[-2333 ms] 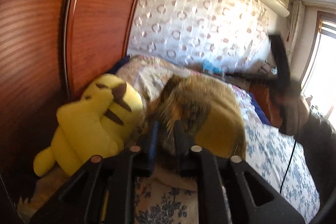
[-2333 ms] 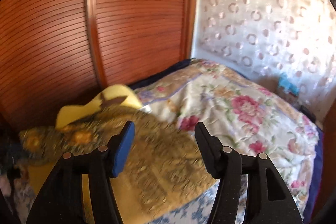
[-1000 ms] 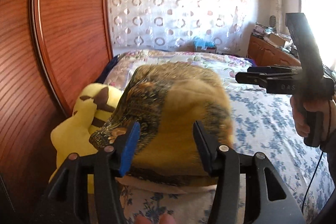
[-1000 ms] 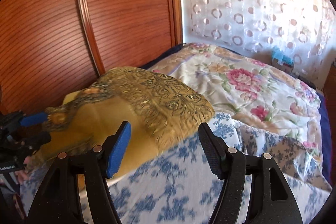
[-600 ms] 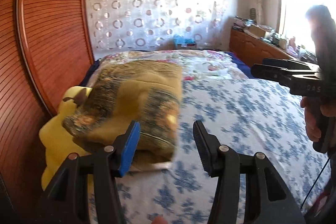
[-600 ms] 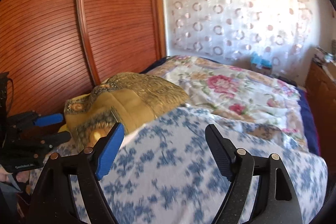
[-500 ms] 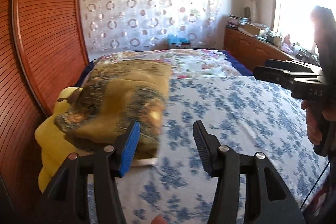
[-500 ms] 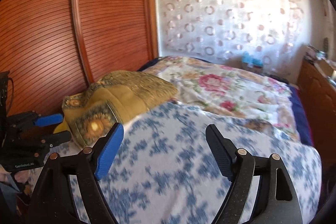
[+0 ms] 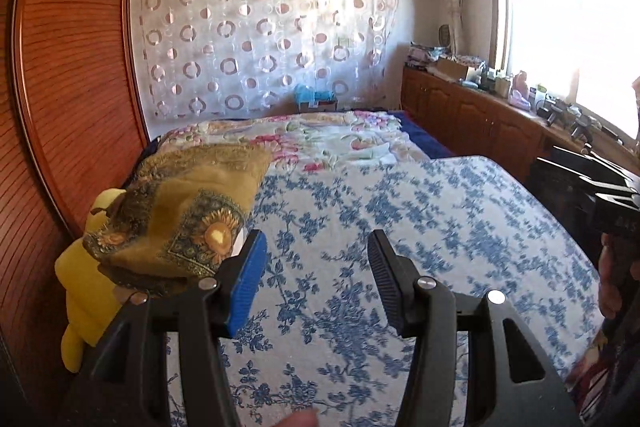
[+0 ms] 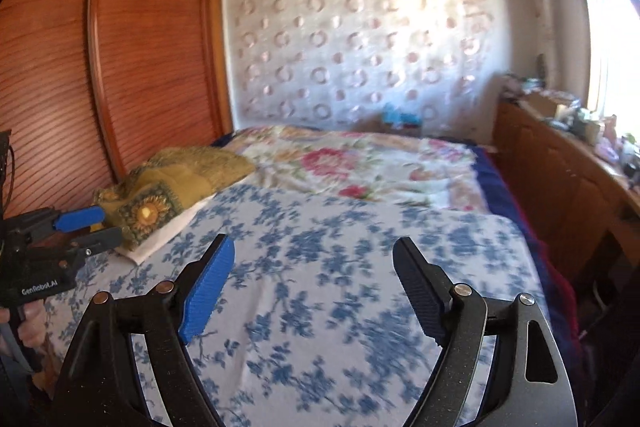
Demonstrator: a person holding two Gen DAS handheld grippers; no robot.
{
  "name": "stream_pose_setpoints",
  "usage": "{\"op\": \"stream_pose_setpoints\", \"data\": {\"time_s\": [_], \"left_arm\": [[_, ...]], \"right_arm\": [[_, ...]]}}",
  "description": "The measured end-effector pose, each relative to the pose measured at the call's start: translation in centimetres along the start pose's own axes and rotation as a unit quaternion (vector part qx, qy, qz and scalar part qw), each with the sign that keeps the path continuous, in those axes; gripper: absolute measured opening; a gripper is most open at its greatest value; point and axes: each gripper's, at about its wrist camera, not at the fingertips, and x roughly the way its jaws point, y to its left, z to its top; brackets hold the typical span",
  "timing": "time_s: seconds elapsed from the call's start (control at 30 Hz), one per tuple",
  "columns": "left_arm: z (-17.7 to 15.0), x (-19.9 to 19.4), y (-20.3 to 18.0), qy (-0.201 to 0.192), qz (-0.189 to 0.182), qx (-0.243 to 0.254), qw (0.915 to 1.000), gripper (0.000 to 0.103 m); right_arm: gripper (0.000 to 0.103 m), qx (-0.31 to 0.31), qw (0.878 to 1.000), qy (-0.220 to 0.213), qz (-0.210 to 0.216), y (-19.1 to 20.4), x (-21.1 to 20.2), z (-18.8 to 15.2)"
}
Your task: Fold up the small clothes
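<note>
The folded mustard-and-gold garment (image 9: 180, 211) now lies at the head of the bed (image 9: 400, 227), on top of a yellow plush toy (image 9: 84, 291) and a white folded piece beside the wooden headboard (image 9: 72, 67). A little over two seconds ago it hung between the pads of the left hand-held gripper (image 9: 312, 283); a second ago it filled the view in front of both tools. Now both have drawn back from it, and each view takes in a wide stretch of blue-flowered sheet.

The left hand-held gripper's jaws stand partly apart with nothing between them — only sheet shows in the gap. The right hand-held gripper (image 10: 312, 291) has just been opening its jaws, and they stand wide, also empty. In the right wrist view the left tool sits near the garment's corner but apart from it.

This reads as a placed piece: the garment looks folded and stacked, and both tools are free. No other loose clothing shows on the sheet in either view — so the next item, if there is one, must lie out of frame.
</note>
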Motion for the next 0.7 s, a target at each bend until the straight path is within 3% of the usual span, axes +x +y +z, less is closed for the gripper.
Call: {"op": "stream_pose_setpoints", "data": {"time_s": [0.3,0.7], "left_arm": [[1.9,-3.5,-0.7,-0.031,0.008,-0.004,0.9995,0.052],[1.7,-4.6,-0.6,-0.043,0.013,-0.009,0.9989,0.052]], "right_arm": [[0.084,0.026,0.998,-0.04,-0.052,-1.8,-5.7,0.8],[0.084,0.027,0.996,-0.053,-0.068,-1.9,-6.8,0.5]]}}
